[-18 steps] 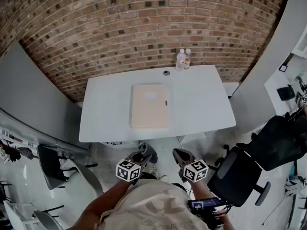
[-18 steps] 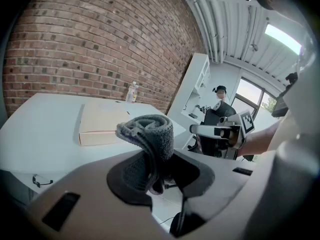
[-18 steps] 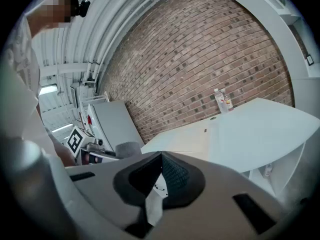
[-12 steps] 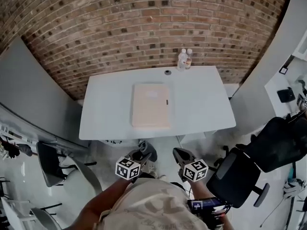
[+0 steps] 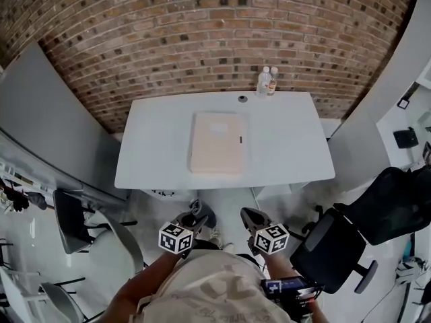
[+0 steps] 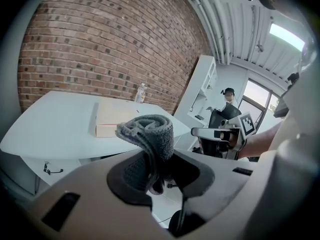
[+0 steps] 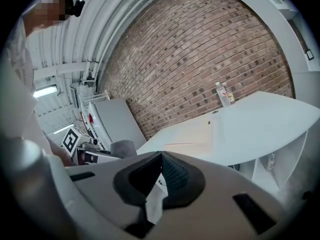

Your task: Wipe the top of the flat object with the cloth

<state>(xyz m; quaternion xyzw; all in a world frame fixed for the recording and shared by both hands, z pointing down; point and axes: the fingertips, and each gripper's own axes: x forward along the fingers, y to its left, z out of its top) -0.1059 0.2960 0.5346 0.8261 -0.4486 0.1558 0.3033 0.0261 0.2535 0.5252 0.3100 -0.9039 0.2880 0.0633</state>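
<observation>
Short of white surface (image 5: 289,147): left gripper (image 6: 160,159) clamps rolled grey cloth (image 6: 148,129), right gripper (image 7: 161,156) closed, empty; best to land cloth flat on beige rectangular case (image 5: 217,143).

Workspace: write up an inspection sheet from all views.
Surface: white table, mostly bare.
Job's things: beige pad lying flat mid-table; grey cloth folded in the left tool, not yet on the pad.
Clutter: two bottles and a small round fitting at the far edge.
Grippers: left tool shut on the cloth; right tool shut, empty; both short of the table's near edge.
Cables: nothing seen.
Surroundings: brick wall behind; black chair at right.
</observation>
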